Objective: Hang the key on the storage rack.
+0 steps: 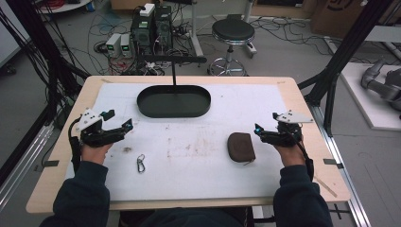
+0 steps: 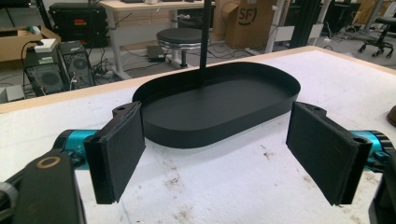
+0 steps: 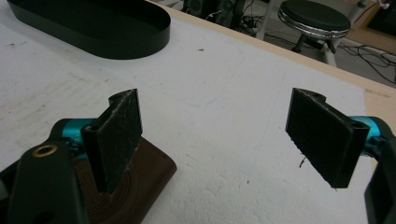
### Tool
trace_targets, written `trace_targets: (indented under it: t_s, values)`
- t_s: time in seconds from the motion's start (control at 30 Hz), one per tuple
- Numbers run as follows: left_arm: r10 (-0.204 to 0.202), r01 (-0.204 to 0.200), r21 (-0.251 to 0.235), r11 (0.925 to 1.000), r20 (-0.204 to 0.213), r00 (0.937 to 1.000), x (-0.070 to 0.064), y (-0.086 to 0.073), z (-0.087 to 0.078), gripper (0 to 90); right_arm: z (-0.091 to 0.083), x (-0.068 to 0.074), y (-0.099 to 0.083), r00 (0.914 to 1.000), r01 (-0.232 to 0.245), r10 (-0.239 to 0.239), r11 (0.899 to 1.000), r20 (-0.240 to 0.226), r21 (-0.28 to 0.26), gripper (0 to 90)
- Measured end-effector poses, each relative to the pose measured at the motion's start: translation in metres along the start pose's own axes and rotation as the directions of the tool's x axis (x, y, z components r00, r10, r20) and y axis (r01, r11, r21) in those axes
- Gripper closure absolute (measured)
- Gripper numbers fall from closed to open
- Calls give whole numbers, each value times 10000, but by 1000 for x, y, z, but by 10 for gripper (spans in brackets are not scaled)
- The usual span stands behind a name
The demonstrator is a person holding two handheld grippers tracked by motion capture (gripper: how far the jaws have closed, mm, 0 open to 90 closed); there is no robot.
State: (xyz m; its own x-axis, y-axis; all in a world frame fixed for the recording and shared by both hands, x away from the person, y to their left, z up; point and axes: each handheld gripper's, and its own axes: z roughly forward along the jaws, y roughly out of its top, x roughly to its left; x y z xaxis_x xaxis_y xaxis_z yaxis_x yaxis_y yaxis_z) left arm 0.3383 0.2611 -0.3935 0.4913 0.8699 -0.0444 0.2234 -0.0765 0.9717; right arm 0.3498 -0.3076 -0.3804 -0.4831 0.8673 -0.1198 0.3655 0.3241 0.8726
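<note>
While I hold my left tool over the left side of the tabletop, its jaws stand wide apart with nothing between them, and my right tool hovers at the right side just as wide and just as empty. Ahead of the left tool, in the left gripper view, the black oval tray lies across the gap between the pads, a thin black post rising at its far wall. Nothing stands between that tool and the tray.

Just beside the right tool, toward the middle, a brown pouch lies flat on the white mat; in the right gripper view it sits under and behind the near pad. Its long axis runs roughly away from me, tilted slightly. A small metal clip lies near my left forearm, its length also running away from me. Beyond the tabletop stand a round stool and boxes with tangled cables on the floor.
</note>
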Motion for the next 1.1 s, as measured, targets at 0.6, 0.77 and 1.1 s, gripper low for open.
trace_targets:
  t_s: [0.6, 0.77, 1.1]
  values:
    - [-79, -42, 839, 9965, 1432, 9897, -10, -12, -10, 245, -7, 5, -4, 10000, 83, -83, 10000, 38, -30, 190]
    - [-92, -302, 1893, 9814, 2040, 9789, -12, -26, -16, 252, -7, 5, -5, 10000, 0, 0, 10000, 45, 10, 190]
    - [-138, -1178, 3445, 9314, 3566, 9342, -32, -41, -17, 431, 0, 5, -5, 9999, 94, -93, 9998, -49, 149, 191]
